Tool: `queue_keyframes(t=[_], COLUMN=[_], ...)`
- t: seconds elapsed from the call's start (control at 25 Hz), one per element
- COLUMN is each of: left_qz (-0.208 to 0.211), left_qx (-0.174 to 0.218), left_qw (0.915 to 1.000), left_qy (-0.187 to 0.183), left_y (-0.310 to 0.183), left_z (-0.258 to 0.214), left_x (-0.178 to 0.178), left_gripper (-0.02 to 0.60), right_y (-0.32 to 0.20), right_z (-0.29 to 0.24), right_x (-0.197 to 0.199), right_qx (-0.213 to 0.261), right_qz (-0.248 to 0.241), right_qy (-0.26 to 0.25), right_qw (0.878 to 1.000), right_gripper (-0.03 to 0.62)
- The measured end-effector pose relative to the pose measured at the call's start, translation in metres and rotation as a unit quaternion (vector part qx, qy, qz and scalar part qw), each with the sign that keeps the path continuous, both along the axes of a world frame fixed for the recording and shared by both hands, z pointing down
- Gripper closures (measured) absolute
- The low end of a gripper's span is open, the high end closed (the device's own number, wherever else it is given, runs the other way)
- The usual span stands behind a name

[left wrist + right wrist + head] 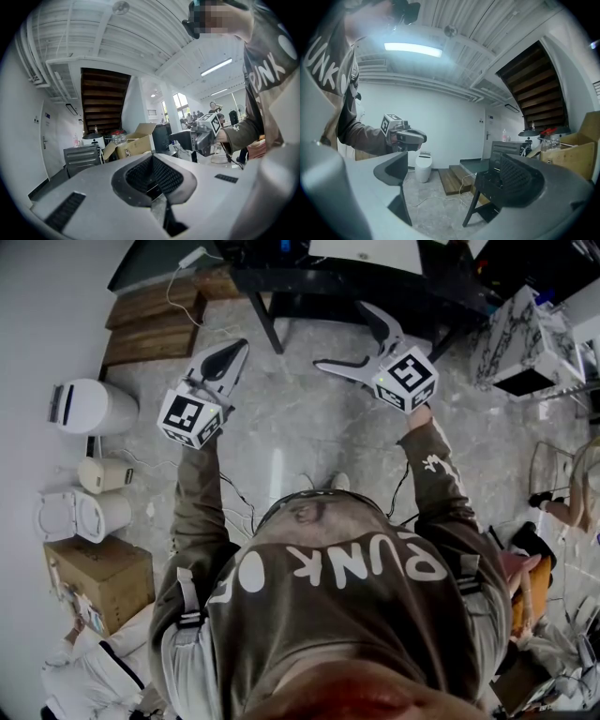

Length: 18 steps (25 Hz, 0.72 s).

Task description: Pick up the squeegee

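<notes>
Squeegee is nowhere in any view yet. Grey left gripper has its jaws pressed together, empty; grey right gripper gapes wide on nothing. Likely light, stiff handle, floppy blade: grab the handle.

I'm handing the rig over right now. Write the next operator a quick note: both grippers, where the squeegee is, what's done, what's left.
Left gripper: jaws together, empty, held up over the floor.
Right gripper: jaws wide apart, nothing between them, held up just short of the black table.
Squeegee: not visible in any view.
Done: nothing picked up yet.
Left: find the squeegee, bring the open right gripper to it, close and lift.
</notes>
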<state>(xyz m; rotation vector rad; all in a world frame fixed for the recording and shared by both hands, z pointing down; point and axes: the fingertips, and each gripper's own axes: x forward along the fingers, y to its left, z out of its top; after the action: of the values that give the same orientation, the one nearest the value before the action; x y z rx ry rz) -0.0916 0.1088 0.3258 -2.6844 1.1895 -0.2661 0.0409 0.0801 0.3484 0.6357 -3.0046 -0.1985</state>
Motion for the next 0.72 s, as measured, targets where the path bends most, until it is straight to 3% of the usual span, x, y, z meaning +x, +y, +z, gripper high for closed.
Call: queue_keyframes(t=[0.72], left_qz=[-0.021], left_qx=[-0.002], left_qw=[0.9997], left_qy=[-0.013], left_y=[0.008], left_z=[0.003], left_x=[0.050], left_gripper=[0.580], right_y=[-0.001], right_z=[0.001], right_x=[0.041], right_qx=[0.002], right_qz=[-0.023], right_qy=[-0.013], right_qw=[1.000], right_gripper=[0.000])
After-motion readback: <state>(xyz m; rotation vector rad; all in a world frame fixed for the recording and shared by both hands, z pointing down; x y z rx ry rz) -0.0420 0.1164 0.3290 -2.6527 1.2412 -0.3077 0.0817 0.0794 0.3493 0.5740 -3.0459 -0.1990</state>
